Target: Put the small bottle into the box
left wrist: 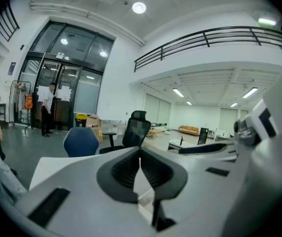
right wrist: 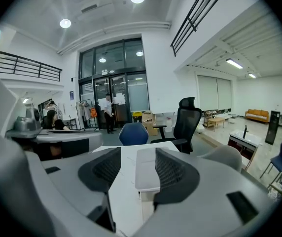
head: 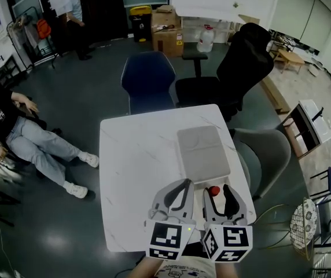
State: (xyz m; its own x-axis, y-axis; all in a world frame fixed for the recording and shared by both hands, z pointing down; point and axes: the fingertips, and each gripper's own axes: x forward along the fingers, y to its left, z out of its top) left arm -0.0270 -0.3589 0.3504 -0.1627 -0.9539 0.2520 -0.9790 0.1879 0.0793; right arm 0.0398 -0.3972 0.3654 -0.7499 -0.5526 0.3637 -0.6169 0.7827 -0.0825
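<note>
A flat grey box (head: 203, 152) lies with its lid down on the white table (head: 136, 155), right of the middle. The small bottle shows only as a red cap (head: 213, 191) just in front of the box, between the fingers of my right gripper (head: 218, 194). That gripper is open; in the right gripper view (right wrist: 137, 154) the box (right wrist: 146, 174) fills the gap and no bottle appears between the pads. My left gripper (head: 184, 185) hovers beside it over the table's near edge, shut and holding nothing (left wrist: 140, 154).
A blue chair (head: 148, 83) and a black office chair (head: 238, 68) stand at the table's far side, and a grey chair (head: 267, 155) at its right. A person sits at the left (head: 21, 132). Cardboard boxes (head: 165, 33) stand far back.
</note>
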